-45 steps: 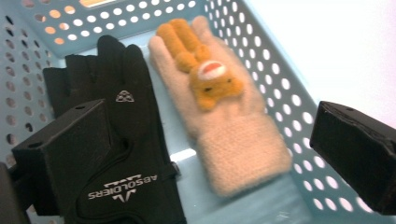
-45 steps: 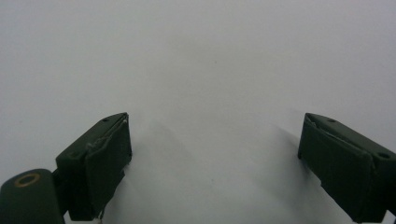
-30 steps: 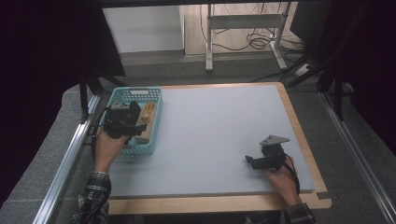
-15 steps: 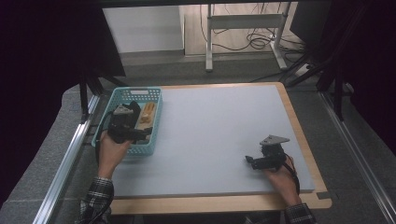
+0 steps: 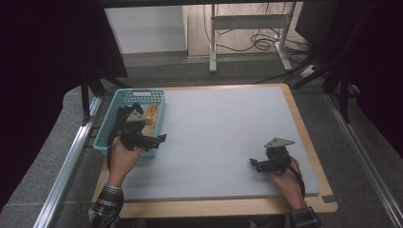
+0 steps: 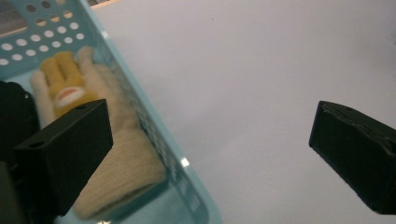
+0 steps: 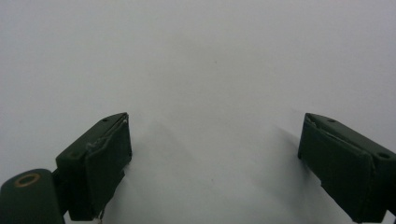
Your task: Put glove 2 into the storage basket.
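A teal plastic basket (image 5: 139,93) stands at the left edge of the grey mat. In it lies a cream knitted glove with yellow fingers (image 5: 151,113), seen close in the left gripper view as the glove (image 6: 123,154) against the basket's right wall (image 6: 156,126). My left gripper (image 5: 160,139) hovers over the basket's near right corner, jaws pointing right; its jaws stand wide apart (image 6: 210,154) and hold nothing. My right gripper (image 5: 253,164) rests low at the mat's near right, pointing left, open (image 7: 217,163) over bare mat.
Something black (image 6: 14,116) lies in the basket left of the glove. The grey mat (image 5: 223,128) covers a wooden tabletop (image 5: 214,209). Metal rails run along both sides of the table, and a desk frame with cables stands behind.
My left gripper has slid from over the middle of the basket toward the person and to the right, to the basket's near right corner. The right gripper has stayed put.
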A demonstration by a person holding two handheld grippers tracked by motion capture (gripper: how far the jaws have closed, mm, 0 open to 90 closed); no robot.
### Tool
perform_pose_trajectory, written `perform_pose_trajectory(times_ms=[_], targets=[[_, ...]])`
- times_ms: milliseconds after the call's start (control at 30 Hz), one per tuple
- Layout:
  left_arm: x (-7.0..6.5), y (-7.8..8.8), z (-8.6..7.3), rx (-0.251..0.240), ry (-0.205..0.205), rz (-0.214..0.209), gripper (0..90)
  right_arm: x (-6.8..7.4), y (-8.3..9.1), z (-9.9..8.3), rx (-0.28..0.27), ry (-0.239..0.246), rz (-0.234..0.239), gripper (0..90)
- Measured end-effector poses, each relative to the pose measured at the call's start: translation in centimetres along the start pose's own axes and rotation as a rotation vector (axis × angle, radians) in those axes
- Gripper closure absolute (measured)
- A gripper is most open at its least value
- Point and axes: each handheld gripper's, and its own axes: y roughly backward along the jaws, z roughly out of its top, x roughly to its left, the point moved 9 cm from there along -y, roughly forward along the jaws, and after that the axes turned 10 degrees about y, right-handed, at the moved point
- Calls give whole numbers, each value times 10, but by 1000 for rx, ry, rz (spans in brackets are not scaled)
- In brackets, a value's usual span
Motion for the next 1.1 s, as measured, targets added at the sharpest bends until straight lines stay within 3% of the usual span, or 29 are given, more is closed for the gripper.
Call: perform_pose_trajectory(times_ms=[400,1100], targets=[[-31,-11,0,-5,-44,-49,2,0,0,0,0,0,1,94],[-67,-29,-10,2,-75,-130,1,0,0,0,0,0,1,94]])
